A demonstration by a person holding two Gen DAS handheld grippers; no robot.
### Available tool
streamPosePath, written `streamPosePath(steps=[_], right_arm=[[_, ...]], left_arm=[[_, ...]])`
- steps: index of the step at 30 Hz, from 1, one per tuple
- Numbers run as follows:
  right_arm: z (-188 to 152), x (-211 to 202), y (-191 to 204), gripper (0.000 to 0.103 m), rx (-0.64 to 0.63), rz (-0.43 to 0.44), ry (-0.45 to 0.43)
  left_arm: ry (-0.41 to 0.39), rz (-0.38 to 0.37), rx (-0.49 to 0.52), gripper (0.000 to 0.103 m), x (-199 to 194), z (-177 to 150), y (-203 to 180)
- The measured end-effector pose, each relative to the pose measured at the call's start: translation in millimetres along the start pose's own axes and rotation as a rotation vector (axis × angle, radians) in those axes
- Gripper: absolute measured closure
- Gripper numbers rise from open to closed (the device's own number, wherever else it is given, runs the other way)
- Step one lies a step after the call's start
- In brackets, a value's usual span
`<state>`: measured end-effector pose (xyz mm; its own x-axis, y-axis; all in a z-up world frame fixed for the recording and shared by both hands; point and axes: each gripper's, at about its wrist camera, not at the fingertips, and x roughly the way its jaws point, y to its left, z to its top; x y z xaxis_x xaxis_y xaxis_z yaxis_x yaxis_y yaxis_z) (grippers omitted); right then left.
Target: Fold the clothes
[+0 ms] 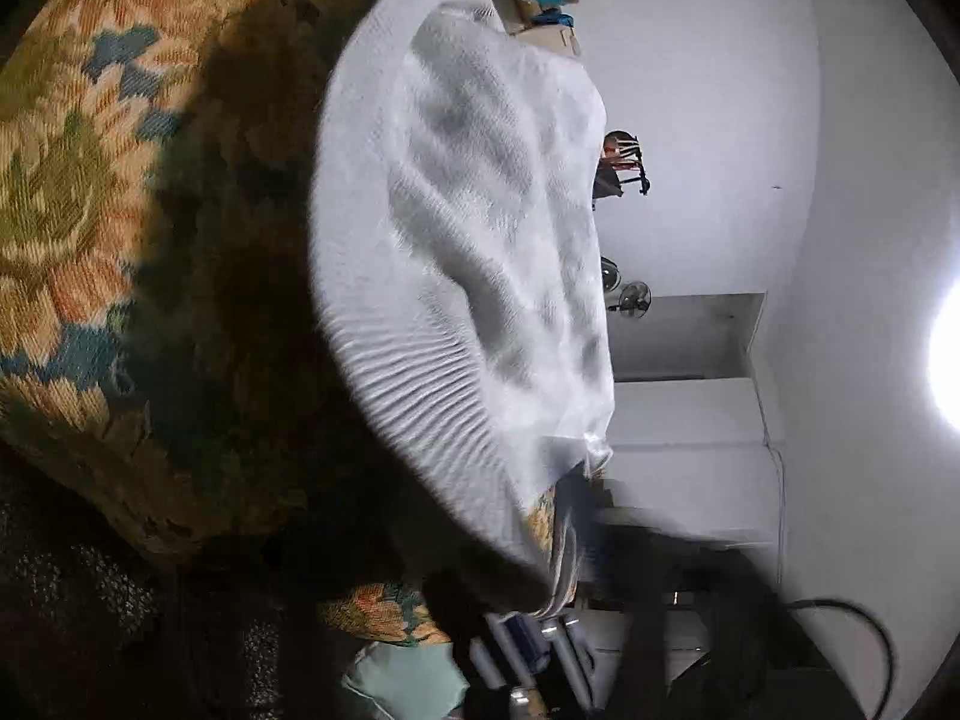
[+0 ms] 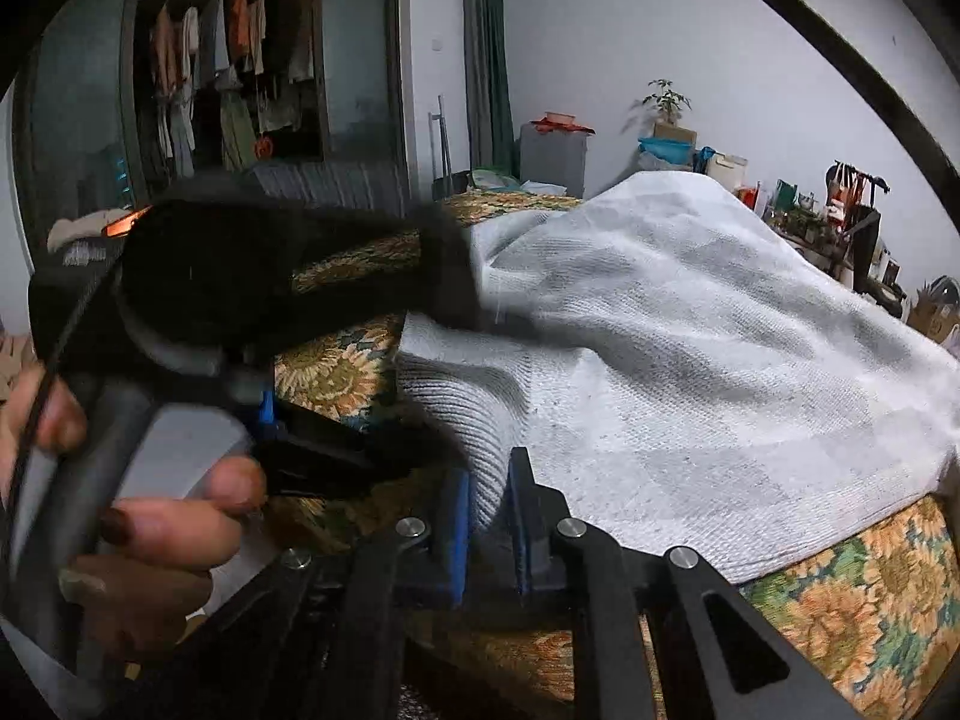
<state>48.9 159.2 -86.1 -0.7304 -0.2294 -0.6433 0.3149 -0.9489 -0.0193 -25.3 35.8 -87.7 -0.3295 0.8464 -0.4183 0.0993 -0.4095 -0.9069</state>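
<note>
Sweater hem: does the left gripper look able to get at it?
Likely yes: nothing covers the hem, the right gripper clamps only one spot, and the left gripper sits at the sweater edge just beyond.

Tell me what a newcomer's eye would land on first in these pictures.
A big white knit garment fills the middle, draped over a sunflower-patterned cover. In the right wrist view, the right hand-held gripper pinches its ribbed hem between blue pads, bottom centre. The left hand-held gripper blurs across the upper left, gripping another edge.

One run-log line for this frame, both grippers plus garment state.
phase: lifting hem | right gripper: shut on white knit sweater ribbed hem | left gripper: shut on same sweater | surface: floral bedspread | fold: not yet made
</note>
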Motion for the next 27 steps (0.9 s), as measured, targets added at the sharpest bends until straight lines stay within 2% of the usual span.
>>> streamPosePath(steps=[1,2,3,4,7,10,13,15,16,18,19,20,23,25,27], right_arm=[[-0.8,-1.1,-3.2,0.071,-0.005,-0.021,0.006],[-2.3,-3.9,-9.2,0.049,0.001,-0.05,0.006],[-3.6,-7.2,-16.3,0.04,0.013,-0.08,0.002],[-5.0,-10.9,-24.0,0.03,0.028,-0.11,-0.001],[-8.6,-15.5,-63.9,0.026,0.144,-0.193,0.018],[-15.7,-18.6,-102.7,0.017,0.325,-0.214,0.032],[-24.9,-11.8,-139.7,0.016,0.53,-0.188,0.058],[-29.0,-5.6,-150.7,0.014,0.604,-0.162,0.077],[-27.9,-5.0,-148.5,0.013,0.594,-0.16,0.074],[-24.7,-0.7,-144.0,0.012,0.577,-0.14,0.074],[-22.8,2.4,-141.7,0.012,0.57,-0.126,0.076],[-21.5,4.5,-138.6,0.012,0.563,-0.113,0.077],[-21.4,2.7,-122.3,0.013,0.548,-0.08,0.083],[-18.9,4.7,-106.1,0.019,0.535,0.006,0.095],[-16.9,3.5,-82.3,0.022,0.451,0.001,0.103]], left_arm=[[-0.038,0.028,0.025,0.097,-6.7,0.5,-1.2],[-0.079,0.055,0.05,0.1,-14.0,1.0,-2.4],[-0.164,0.075,0.091,0.101,-32.3,2.6,-5.4],[-0.206,0.079,0.104,0.101,-41.6,6.8,-6.0],[-0.283,0.078,0.086,0.101,-64.5,32.1,-0.9],[-0.371,0.107,0.083,0.103,-82.4,43.7,3.5],[-0.364,0.122,0.058,0.103,-94.4,50.3,12.8],[-0.33,0.137,0.024,0.103,-90.2,55.4,17.1],[-0.298,0.171,0.0,0.099,-87.8,53.6,22.6],[-0.251,0.179,-0.032,0.075,-80.3,53.0,30.6],[-0.226,0.158,-0.038,0.048,-72.6,52.7,33.1],[-0.209,0.141,-0.036,0.032,-67.2,52.5,34.0],[-0.135,0.127,0.011,0.032,-41.8,42.7,27.6],[-0.109,0.135,0.034,0.032,-31.3,37.8,25.8],[-0.097,0.14,0.045,0.032,-24.8,33.1,24.6]])
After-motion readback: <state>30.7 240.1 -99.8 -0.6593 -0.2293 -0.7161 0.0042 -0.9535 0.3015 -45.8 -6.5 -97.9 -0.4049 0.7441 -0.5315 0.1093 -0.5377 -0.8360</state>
